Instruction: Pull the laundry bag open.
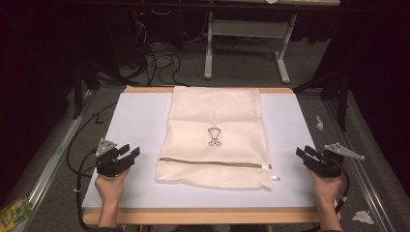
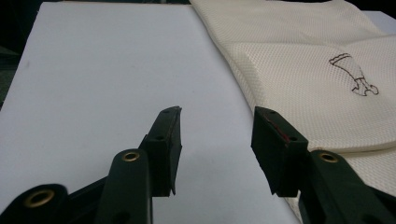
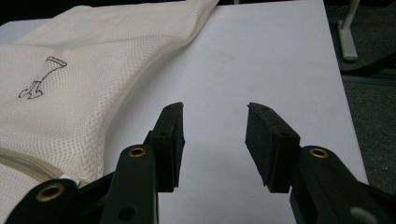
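while it lies flat in the middle of the white table top (image 1: pixel 135 121), the cream mesh laundry bag (image 1: pixel 216 130) reaches from the table's far edge almost to the near one, with a small dark embroidered figure (image 1: pixel 213 137) at its centre. nearer the person than that figure, a zipper (image 1: pixel 212 163) runs across the bag from side to side, and its pull (image 1: pixel 275 178) sticks out at the bag's right corner. in the left gripper view the bag (image 2: pixel 303 70) shows fold creases and the figure (image 2: pixel 353 74) sits on its weave; in the right gripper view the bag (image 3: pixel 70 93) has one edge curling slightly off the table.

to the left of the bag, well apart from it, the left gripper (image 1: pixel 131 153) hangs just above the bare table in the person's left hand (image 1: pixel 110 186); its jaws stand apart with nothing between them, and its own view has the gripper (image 2: pixel 217 144) pointing along the bag's left edge. to the right of the bag, also apart from it, the right gripper (image 1: pixel 302 152) sits in the right hand (image 1: pixel 324 188), jaws likewise parted and holding nothing, with bare table showing in the gap of the gripper (image 3: pixel 215 140).

beyond the bag, past the far table edge, cables (image 1: pixel 159 58) lie on the grey floor beside a pale metal stand (image 1: pixel 246 38).
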